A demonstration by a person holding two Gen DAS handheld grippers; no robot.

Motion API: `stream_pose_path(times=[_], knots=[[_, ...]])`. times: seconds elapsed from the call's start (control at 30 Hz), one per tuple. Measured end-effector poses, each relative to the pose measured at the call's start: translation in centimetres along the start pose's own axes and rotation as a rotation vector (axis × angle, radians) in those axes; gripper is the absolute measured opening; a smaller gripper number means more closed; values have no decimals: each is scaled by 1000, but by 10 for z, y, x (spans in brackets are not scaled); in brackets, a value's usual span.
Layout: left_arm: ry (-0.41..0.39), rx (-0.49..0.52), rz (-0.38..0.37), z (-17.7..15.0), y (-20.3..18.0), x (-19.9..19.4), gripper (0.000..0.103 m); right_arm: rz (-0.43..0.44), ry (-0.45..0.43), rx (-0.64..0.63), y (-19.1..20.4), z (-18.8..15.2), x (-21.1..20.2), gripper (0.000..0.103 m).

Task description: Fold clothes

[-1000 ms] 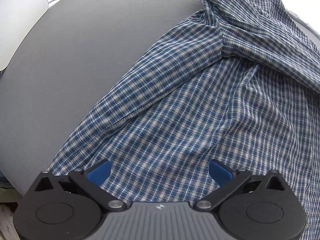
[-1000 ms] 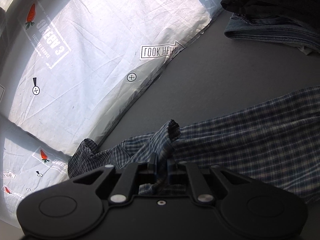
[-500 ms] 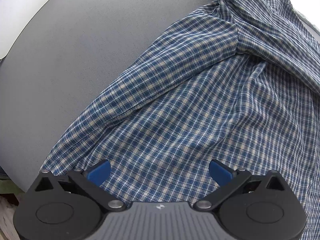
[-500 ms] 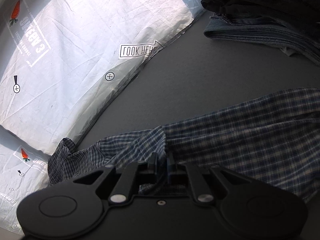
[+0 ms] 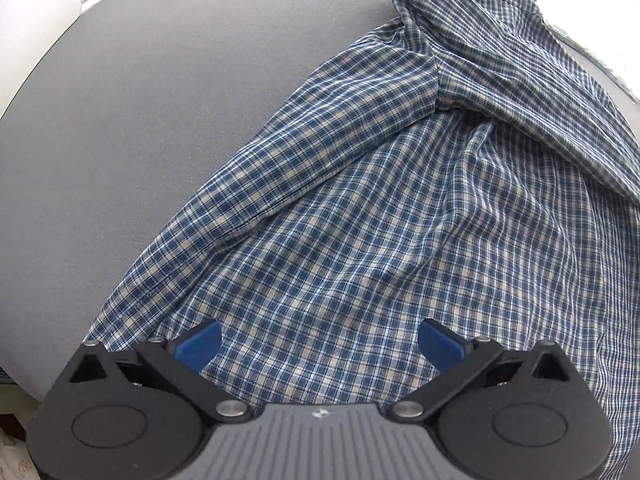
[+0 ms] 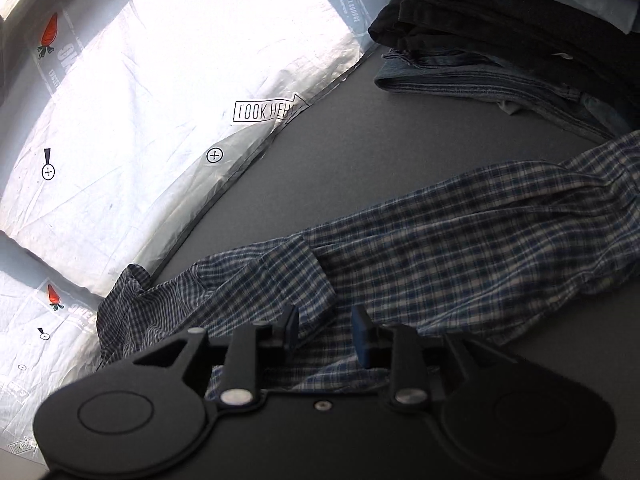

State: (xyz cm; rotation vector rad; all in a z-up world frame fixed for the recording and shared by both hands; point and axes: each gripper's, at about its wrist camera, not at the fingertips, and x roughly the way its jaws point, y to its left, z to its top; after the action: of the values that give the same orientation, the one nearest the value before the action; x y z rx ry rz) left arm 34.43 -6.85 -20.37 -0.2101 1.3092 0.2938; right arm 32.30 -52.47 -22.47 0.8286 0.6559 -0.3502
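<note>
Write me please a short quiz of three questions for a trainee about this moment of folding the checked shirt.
1. True or false: the left gripper is closed on the checked shirt.
2. What lies in the pile behind the shirt in the right wrist view? A) towels B) folded dark clothes on jeans C) shoes
3. Fill in: the right gripper has its jaws ____, with shirt cloth lying loose between them.

Key
1. False: its blue fingers stand wide apart above the cloth.
2. B
3. opening
</note>
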Motion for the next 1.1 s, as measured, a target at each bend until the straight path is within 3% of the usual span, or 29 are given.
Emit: stream_pose_path(times=[0.1, 0.3, 0.5, 0.67, 0.73, 0.8, 0.9, 0.97, 1.1], knots=[[-22, -8, -14, -6, -3, -7, 103, 37, 12, -15, 10, -20, -15, 48], [-71, -38, -40, -11, 17, -6, 103, 83, 36, -133, 48, -73, -37, 62], [-126, 58, -36, -21, 56, -11, 103, 150, 112, -134, 85, -138, -43, 65], [-182, 58, -95, -24, 103, -20, 103, 197, 217, -175, 125, -207, -46, 65], [-195, 60, -107, -20, 123, -19, 103, 199, 260, -191, 140, -235, -47, 57], [-180, 68, -110, -16, 138, -16, 103, 212, 306, -189, 152, -259, -47, 38], [-156, 85, -131, -10, 161, -10, 103, 229, 356, -187, 169, -292, -51, 23], [-151, 109, -132, -6, 173, -5, 103, 259, 379, -177, 178, -310, -54, 17], [-119, 174, -140, -4, 187, 7, 103, 328, 449, -133, 197, -353, -59, 16]])
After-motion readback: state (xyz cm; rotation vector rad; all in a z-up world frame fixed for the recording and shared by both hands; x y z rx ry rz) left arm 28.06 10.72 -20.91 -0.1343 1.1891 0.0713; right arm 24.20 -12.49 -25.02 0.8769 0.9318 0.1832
